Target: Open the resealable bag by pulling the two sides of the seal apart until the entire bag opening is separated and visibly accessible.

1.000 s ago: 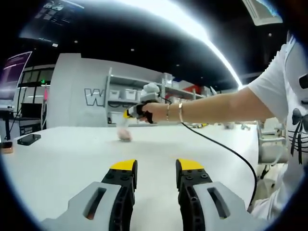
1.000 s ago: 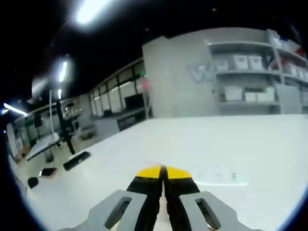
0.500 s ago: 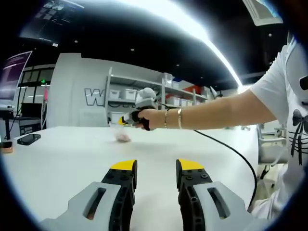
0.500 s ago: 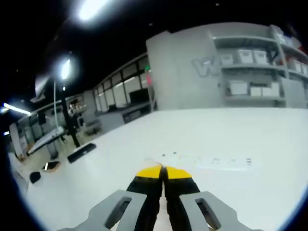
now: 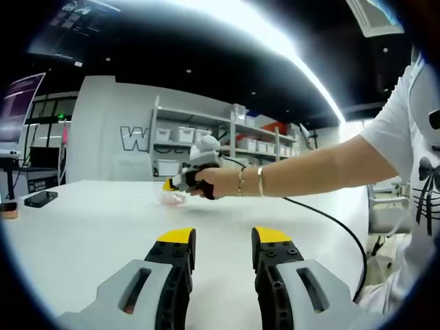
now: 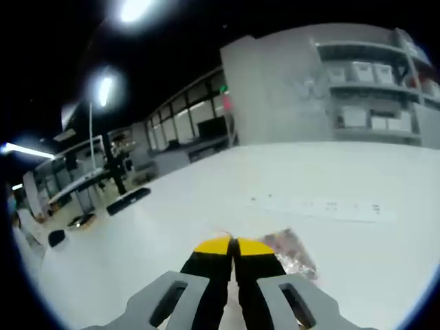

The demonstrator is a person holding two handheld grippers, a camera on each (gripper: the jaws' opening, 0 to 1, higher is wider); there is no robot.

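The resealable bag (image 6: 290, 253) is clear with pinkish contents and lies on the white table (image 6: 357, 254) just right of my right gripper (image 6: 232, 242). That gripper's jaws are pressed together, with a thin clear edge of the bag pinched at the tips. In the left gripper view the right gripper (image 5: 173, 183) is far across the table in a person's hand (image 5: 210, 182), with the bag (image 5: 170, 197) under its tip. My left gripper (image 5: 224, 237) hovers low over the near table (image 5: 82, 234), open, nothing between its fingers.
A black cable (image 5: 330, 216) trails from the right gripper across the table. A phone (image 5: 41, 199) lies at the left edge. A long white strip (image 6: 323, 205) lies beyond the bag. Shelves with bins (image 5: 199, 137) stand behind the table.
The right gripper has drawn toward the left along the table with the bag's edge in it. The bag's pinkish body has come into the right gripper view. The left gripper has not moved.
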